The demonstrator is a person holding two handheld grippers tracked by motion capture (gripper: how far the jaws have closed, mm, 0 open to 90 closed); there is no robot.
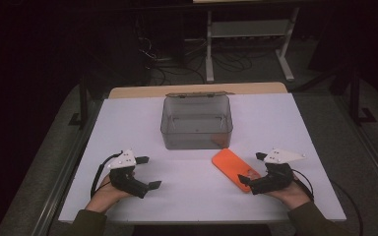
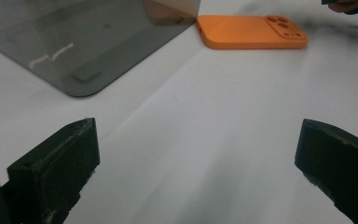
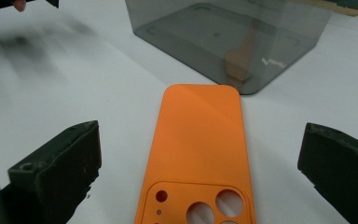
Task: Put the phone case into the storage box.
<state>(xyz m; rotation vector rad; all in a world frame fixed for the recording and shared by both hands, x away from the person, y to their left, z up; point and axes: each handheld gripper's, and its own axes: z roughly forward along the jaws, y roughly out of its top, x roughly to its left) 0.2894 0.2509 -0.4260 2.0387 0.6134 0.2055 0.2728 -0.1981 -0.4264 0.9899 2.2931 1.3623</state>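
Right gripper view: the orange phone case (image 3: 199,140) lies lengthwise between the spread, empty jaws of the right gripper (image 3: 200,161), running toward the grey box (image 3: 242,37) at upper centre.

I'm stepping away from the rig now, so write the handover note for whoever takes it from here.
Left claw: open, holding nothing, low over the white table, left of centre.
Right claw: open, holding nothing; the orange phone case lies flat between its jaws, which stand clear of the case's sides.
Grey see-through box: at the table's middle, lid open at the back, looks empty. The case's far end lies close to the box's front right corner.
Done: nothing gripped or moved yet.
Left: probably close the right claw on the case and put it in the box.
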